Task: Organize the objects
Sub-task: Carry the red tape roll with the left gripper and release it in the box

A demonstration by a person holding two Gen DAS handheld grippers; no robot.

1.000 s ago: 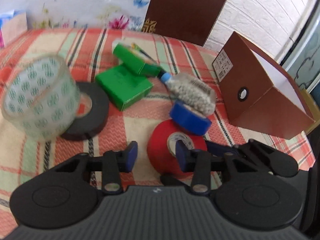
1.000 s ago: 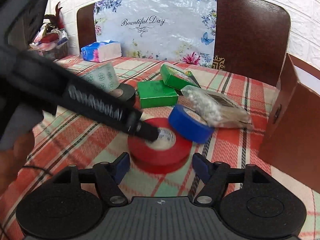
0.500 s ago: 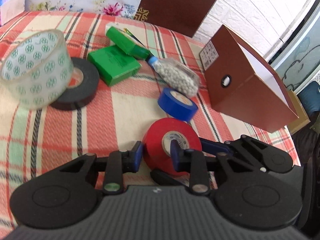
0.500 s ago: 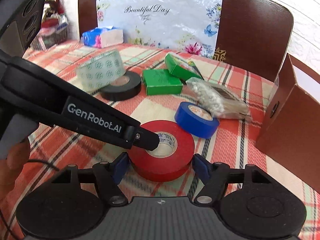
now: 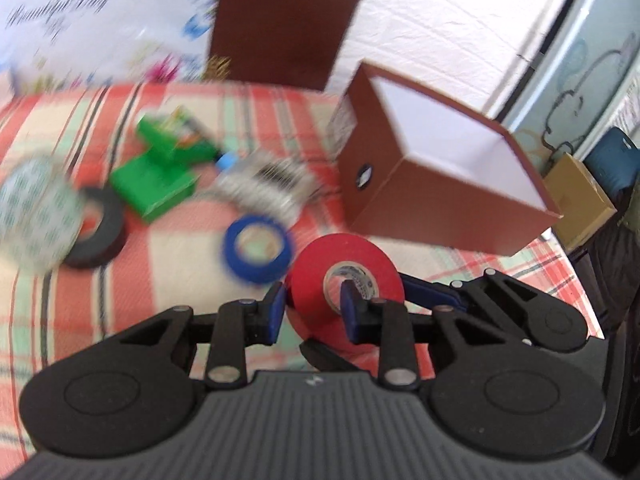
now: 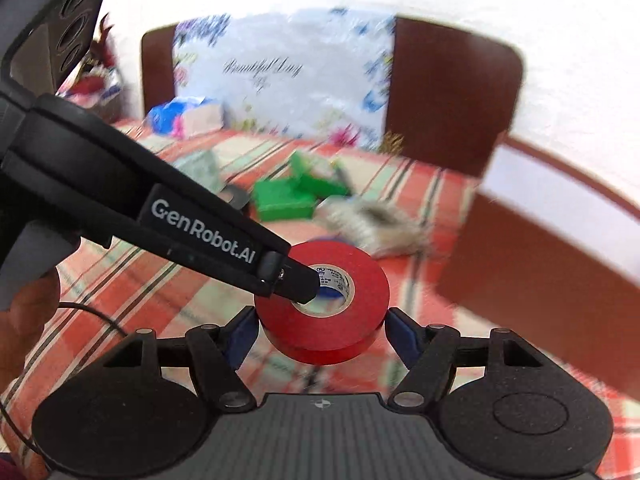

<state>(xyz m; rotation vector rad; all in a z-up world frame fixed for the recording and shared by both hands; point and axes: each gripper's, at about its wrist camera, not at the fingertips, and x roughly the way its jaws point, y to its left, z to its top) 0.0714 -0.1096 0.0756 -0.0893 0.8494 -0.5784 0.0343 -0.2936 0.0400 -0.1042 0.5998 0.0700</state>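
My left gripper [image 5: 312,312] is shut on the red tape roll [image 5: 360,256], one finger through its core and one outside, and holds it lifted above the checked tablecloth. In the right wrist view the red tape roll [image 6: 360,280] hangs between the pads of my right gripper [image 6: 320,330], which is open around it and not touching. The left gripper's finger [image 6: 280,270] reaches in from the left. The open brown box [image 5: 432,184] with a white inside stands just beyond, to the right.
On the cloth lie a blue tape roll [image 5: 258,246], a black tape roll [image 5: 100,232], a clear patterned tape roll [image 5: 36,212], two green boxes [image 5: 160,184] and a bottle of pellets [image 5: 264,190]. A chair back [image 5: 280,20] stands behind the table.
The left gripper has closed on the red tape roll and lifted it off the cloth toward the brown box. Both views have risen and are blurred by motion.
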